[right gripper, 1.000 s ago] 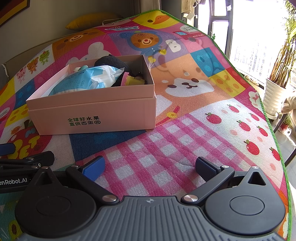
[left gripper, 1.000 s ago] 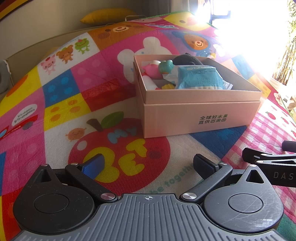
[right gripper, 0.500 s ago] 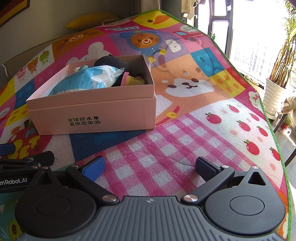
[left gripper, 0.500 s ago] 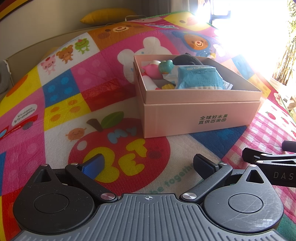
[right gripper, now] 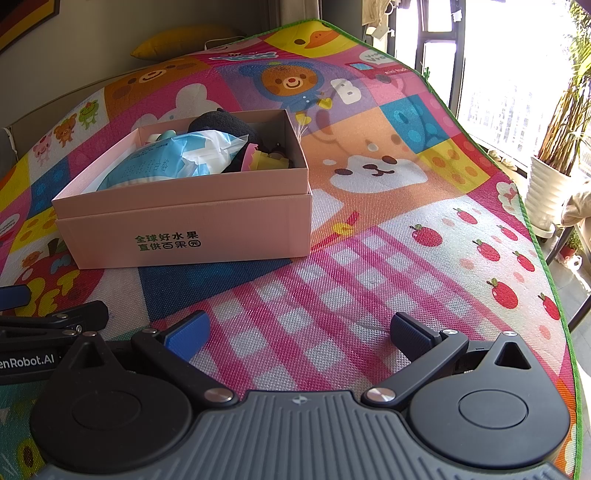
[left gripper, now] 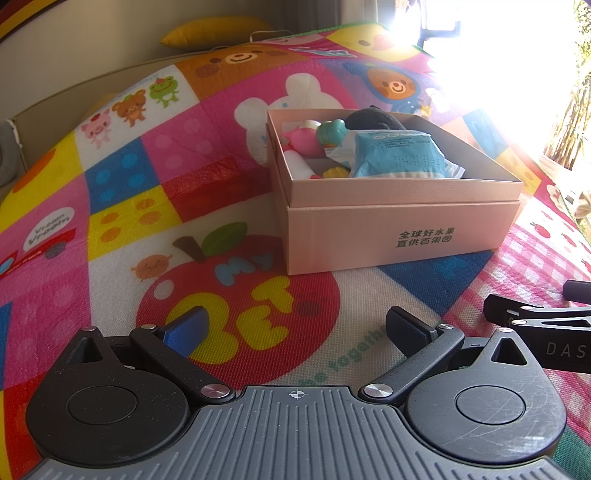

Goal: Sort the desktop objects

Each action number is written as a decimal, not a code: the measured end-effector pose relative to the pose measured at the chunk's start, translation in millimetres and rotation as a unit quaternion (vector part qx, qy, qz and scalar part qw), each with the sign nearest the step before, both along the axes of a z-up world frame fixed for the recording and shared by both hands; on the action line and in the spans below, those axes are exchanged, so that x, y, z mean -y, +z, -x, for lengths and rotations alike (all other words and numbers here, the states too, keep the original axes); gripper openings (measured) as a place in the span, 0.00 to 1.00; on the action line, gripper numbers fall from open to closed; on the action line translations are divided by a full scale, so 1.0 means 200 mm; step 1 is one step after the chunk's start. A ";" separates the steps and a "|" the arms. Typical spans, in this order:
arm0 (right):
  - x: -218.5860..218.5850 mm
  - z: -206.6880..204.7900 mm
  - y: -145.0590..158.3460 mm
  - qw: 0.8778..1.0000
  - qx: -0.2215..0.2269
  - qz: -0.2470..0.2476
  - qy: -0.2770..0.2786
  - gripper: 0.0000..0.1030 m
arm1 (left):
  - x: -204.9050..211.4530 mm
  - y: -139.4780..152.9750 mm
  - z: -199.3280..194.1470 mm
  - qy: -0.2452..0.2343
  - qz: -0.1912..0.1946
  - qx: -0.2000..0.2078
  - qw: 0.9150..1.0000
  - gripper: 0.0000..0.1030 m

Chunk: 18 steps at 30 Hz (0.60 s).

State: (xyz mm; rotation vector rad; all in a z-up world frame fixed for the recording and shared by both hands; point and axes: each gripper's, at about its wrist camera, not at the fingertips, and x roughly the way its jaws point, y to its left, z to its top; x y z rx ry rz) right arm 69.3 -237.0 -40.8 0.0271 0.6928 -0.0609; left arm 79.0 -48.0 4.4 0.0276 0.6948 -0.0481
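Note:
A pink cardboard box (left gripper: 399,236) with green lettering sits on the colourful play mat; it also shows in the right wrist view (right gripper: 207,229). Inside lie a blue wipes pack (left gripper: 397,155), a pink toy (left gripper: 303,140), a teal toy (left gripper: 330,133) and a dark plush item (left gripper: 373,118). The wipes pack (right gripper: 173,162) and dark plush (right gripper: 225,123) show from the right too. My left gripper (left gripper: 293,326) is open and empty, low over the mat in front of the box. My right gripper (right gripper: 299,330) is open and empty over the checked patch, right of the box.
The play mat (right gripper: 388,177) ends at a green edge on the right, with a window and a potted plant (right gripper: 550,184) beyond. A yellow cushion (left gripper: 218,31) lies at the far wall. Each gripper's side shows in the other's view.

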 end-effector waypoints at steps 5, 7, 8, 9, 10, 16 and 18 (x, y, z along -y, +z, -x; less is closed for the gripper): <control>0.00 0.00 0.00 1.000 0.000 0.000 0.000 1.00 | 0.00 0.00 0.00 0.000 0.000 0.000 1.000 1.00; 0.00 0.00 0.00 1.000 0.000 0.000 0.000 1.00 | 0.00 0.00 0.00 0.000 0.000 0.000 1.000 1.00; 0.00 0.00 0.00 1.000 0.000 0.000 0.000 1.00 | 0.00 0.00 0.00 0.000 0.000 0.000 1.000 1.00; 0.00 0.00 0.00 1.000 0.000 0.000 0.000 1.00 | 0.00 0.00 0.00 0.000 0.000 0.000 1.000 1.00; -0.01 0.00 0.00 1.000 0.000 0.000 0.000 1.00 | 0.00 0.00 0.00 0.000 0.000 0.000 1.000 1.00; 0.00 0.00 0.00 1.000 0.000 0.000 0.000 1.00 | 0.00 0.00 0.00 0.000 0.000 0.000 1.000 1.00; 0.00 0.00 0.00 1.000 0.000 0.000 0.000 1.00 | 0.00 0.00 0.00 0.000 0.000 0.000 1.000 1.00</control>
